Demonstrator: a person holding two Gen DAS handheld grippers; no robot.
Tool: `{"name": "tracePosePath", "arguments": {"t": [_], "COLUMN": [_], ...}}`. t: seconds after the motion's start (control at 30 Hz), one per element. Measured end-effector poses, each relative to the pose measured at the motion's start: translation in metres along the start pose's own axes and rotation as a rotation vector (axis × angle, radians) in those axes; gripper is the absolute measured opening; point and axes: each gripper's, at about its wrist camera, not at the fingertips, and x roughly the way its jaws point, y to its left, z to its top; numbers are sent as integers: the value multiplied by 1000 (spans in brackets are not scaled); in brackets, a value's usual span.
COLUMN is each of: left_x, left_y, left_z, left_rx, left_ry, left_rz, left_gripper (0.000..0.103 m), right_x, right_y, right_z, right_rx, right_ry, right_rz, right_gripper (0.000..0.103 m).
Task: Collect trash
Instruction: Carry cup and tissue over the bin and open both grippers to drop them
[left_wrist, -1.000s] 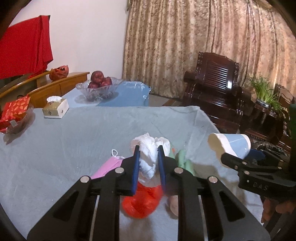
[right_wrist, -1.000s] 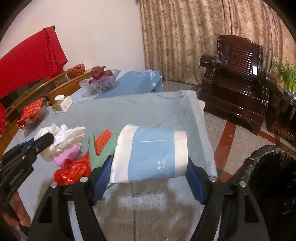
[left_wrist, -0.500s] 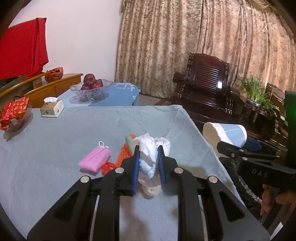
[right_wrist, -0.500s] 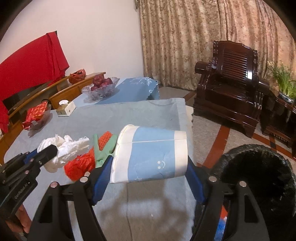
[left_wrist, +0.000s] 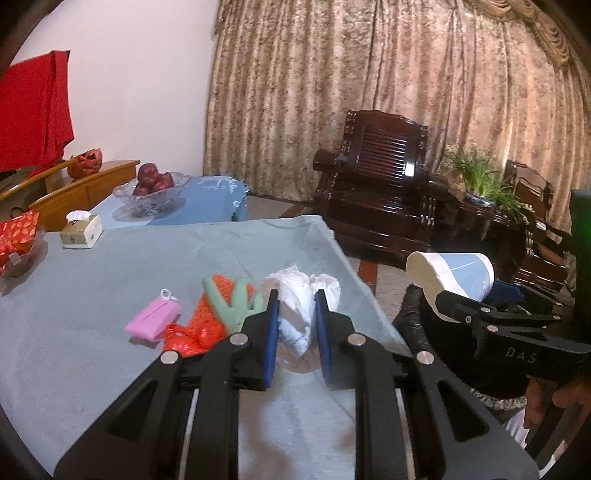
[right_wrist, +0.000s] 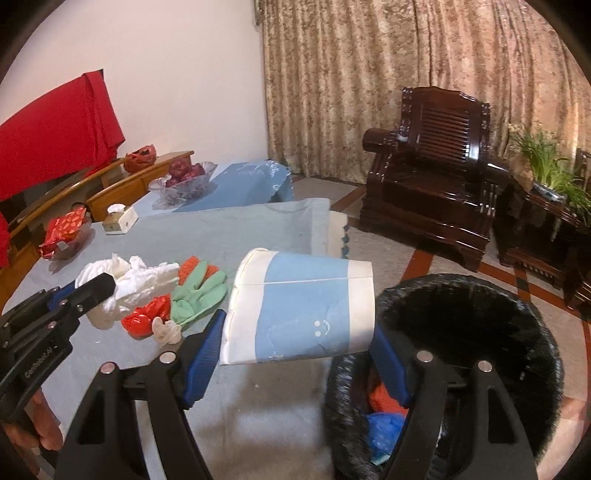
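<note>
My left gripper (left_wrist: 295, 321) is shut on a crumpled white tissue wad (left_wrist: 295, 306), held above the table's right part; the same wad (right_wrist: 129, 280) shows in the right wrist view. My right gripper (right_wrist: 299, 332) is shut on a flattened blue-and-white paper cup (right_wrist: 303, 306), lying sideways between the blue pads at the table's edge, beside the black bin (right_wrist: 461, 332). The cup (left_wrist: 450, 273) also appears at the right of the left wrist view. On the grey tablecloth (left_wrist: 110, 277) lie a pink pack (left_wrist: 153, 319), a green glove (right_wrist: 199, 291), an orange net (left_wrist: 210, 317) and a red wrapper (right_wrist: 146, 317).
The bin, lined black, stands off the table's right edge with blue and orange scraps (right_wrist: 384, 424) inside. A tissue box (left_wrist: 81, 230), fruit bowl (left_wrist: 151, 188) and red snack bag (left_wrist: 16, 232) sit at the far left. A dark wooden armchair (right_wrist: 432, 181) stands beyond the table.
Both grippers have travelled right with their loads, toward the table's edge. The bin has come fully into the right wrist view. The loose litter now lies farther left.
</note>
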Motion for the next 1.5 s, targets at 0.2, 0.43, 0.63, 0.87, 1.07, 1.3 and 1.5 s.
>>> {"name": "tracePosePath", "arguments": {"t": [0.2, 0.43, 0.63, 0.87, 1.07, 1.3, 1.5], "left_x": [-4, -1, 9, 23, 39, 62, 84], "left_y": [-25, -57, -89, -127, -154, -181, -200], "left_z": [0, 0, 0, -4, -8, -13, -20], "left_rx": [22, 62, 86, 118, 140, 164, 182], "left_ry": [-8, -3, 1, -2, 21, 52, 86], "left_rz": [-42, -112, -169, -224, -275, -318, -342], "left_gripper": [18, 18, 18, 18, 18, 18, 18], "right_x": [-25, -49, -66, -78, -84, -81, -72], "right_y": [-19, -49, -82, -119, -143, -165, -182], "right_z": [-3, -9, -20, -33, -39, -49, -58], "right_rx": [21, 58, 109, 144, 167, 202, 216], "right_ry": [-34, -62, -68, -62, -59, -37, -11], "right_rz": [-40, -99, -166, -229, -274, -311, -335], "right_gripper": [73, 73, 73, 73, 73, 73, 73]}}
